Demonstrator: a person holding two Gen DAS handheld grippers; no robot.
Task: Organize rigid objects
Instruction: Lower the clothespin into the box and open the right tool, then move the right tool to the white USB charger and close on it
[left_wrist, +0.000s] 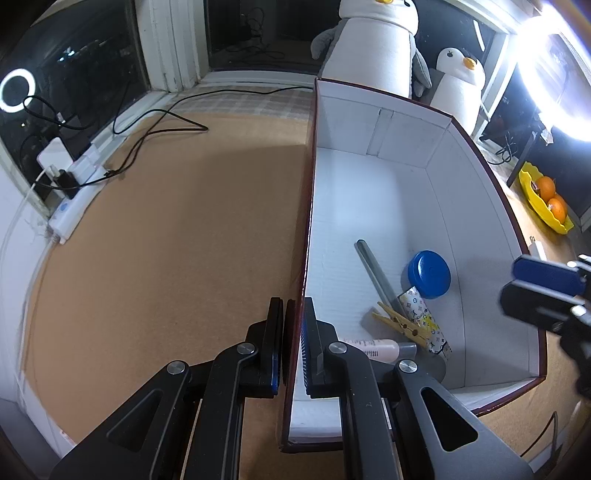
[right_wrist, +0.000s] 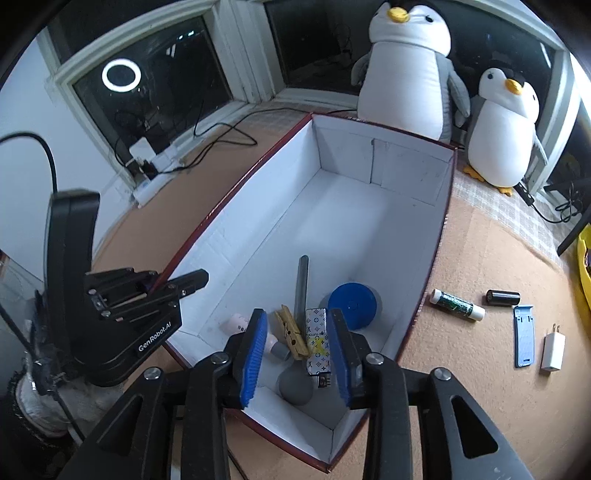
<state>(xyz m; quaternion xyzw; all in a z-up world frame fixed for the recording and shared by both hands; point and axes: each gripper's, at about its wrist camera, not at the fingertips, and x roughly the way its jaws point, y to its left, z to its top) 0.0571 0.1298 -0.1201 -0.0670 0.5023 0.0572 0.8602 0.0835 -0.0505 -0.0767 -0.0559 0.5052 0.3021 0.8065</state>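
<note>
A white box with dark red outside (left_wrist: 373, 192) (right_wrist: 354, 206) stands on the cork table. Inside lie a blue round lid (left_wrist: 429, 274) (right_wrist: 351, 305), a grey rod (left_wrist: 376, 275) (right_wrist: 301, 284), a wooden clothespin (left_wrist: 400, 325) (right_wrist: 292, 331), a patterned lighter (left_wrist: 428, 319) (right_wrist: 317, 338) and a pink tube (left_wrist: 373, 350) (right_wrist: 236, 322). My left gripper (left_wrist: 294, 321) (right_wrist: 177, 286) is shut on the box's left wall. My right gripper (right_wrist: 297, 350) is open and empty above the box's near end; it also shows in the left wrist view (left_wrist: 543, 288).
Right of the box lie a green-white tube (right_wrist: 457, 305), a black cylinder (right_wrist: 502, 297), a blue flat holder (right_wrist: 524, 336) and a white charger (right_wrist: 553, 351). Two plush penguins (right_wrist: 406, 70) stand behind. A power strip with cables (left_wrist: 74, 192) lies left. A yellow fruit bowl (left_wrist: 543, 199) stands right.
</note>
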